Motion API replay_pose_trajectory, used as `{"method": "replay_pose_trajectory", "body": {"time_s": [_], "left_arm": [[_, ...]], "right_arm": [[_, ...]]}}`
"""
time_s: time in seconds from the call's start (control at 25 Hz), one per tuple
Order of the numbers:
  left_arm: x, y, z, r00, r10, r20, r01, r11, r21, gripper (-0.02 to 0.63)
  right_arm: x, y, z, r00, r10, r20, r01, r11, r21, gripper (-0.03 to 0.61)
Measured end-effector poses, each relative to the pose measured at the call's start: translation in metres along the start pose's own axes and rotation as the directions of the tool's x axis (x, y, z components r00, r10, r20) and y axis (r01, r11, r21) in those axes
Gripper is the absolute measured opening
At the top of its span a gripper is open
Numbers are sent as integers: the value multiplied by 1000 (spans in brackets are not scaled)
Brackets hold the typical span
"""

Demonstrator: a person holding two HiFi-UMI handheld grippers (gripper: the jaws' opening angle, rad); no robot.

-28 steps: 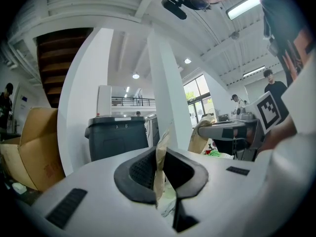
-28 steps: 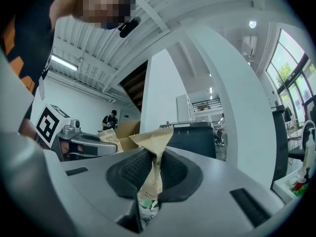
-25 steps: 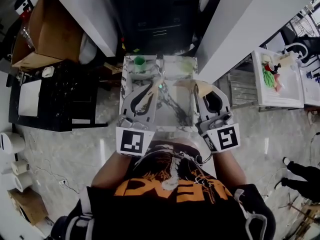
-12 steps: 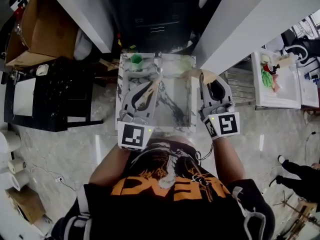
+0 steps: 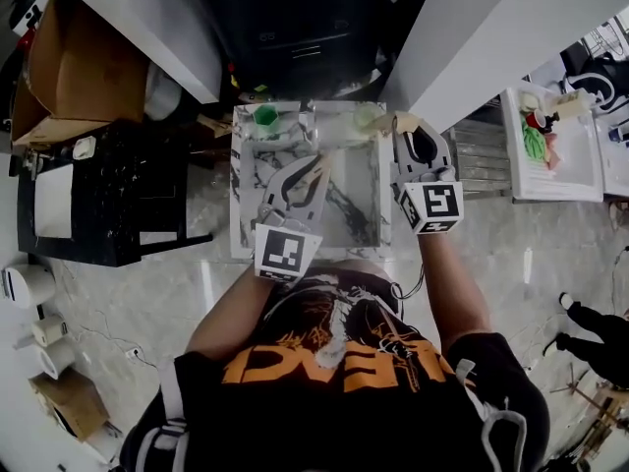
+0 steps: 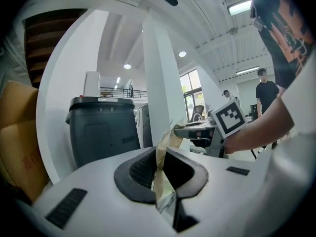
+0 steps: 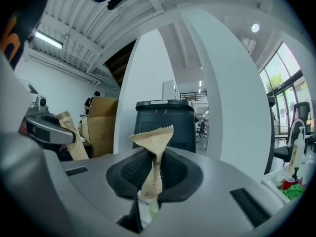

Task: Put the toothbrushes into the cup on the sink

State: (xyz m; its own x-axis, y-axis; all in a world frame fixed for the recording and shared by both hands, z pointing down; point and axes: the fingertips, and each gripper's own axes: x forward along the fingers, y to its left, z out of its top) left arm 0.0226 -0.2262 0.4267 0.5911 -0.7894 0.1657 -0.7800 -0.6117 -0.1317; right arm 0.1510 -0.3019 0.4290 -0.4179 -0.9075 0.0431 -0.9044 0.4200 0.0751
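Both grippers hang over the marble sink (image 5: 245, 219). My left gripper (image 5: 314, 168) is shut on a toothbrush in a brown paper wrapper (image 6: 163, 158), which stands up between its jaws. My right gripper (image 5: 404, 131), over the sink's far right corner, is shut on a second paper-wrapped toothbrush (image 7: 152, 163) with a flared top. A green cup (image 5: 265, 116) stands at the sink's far left corner and a paler cup (image 5: 366, 118) near the far right. In the left gripper view the right gripper's marker cube (image 6: 228, 120) shows; in the right gripper view the left gripper (image 7: 48, 128) shows with its wrapper.
A dark bin (image 6: 101, 130) stands beyond the sink between white columns (image 5: 462, 42). Cardboard boxes (image 5: 69, 67) and a black rack (image 5: 118, 190) are at the left. A white table with red and green items (image 5: 550, 146) is at the right.
My left gripper has swung right toward the sink's middle. My right gripper has moved farther away, up to the sink's far right corner. Both grips are unchanged.
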Motion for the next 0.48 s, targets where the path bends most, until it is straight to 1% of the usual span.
{"method": "replay_pose_trajectory", "body": {"time_s": [0.2,0.48], "left_arm": [[9,-7,-8,1000,-8,-28,8,1000,2,51],[7,-7,-7,999,11,-47,-10,1000,27,51]], "right_arm": [[25,-26,-36,998,-41,-41,42,999,28,59],[60,-34,-88,992,-40,-121,43,999,21,60]]}}
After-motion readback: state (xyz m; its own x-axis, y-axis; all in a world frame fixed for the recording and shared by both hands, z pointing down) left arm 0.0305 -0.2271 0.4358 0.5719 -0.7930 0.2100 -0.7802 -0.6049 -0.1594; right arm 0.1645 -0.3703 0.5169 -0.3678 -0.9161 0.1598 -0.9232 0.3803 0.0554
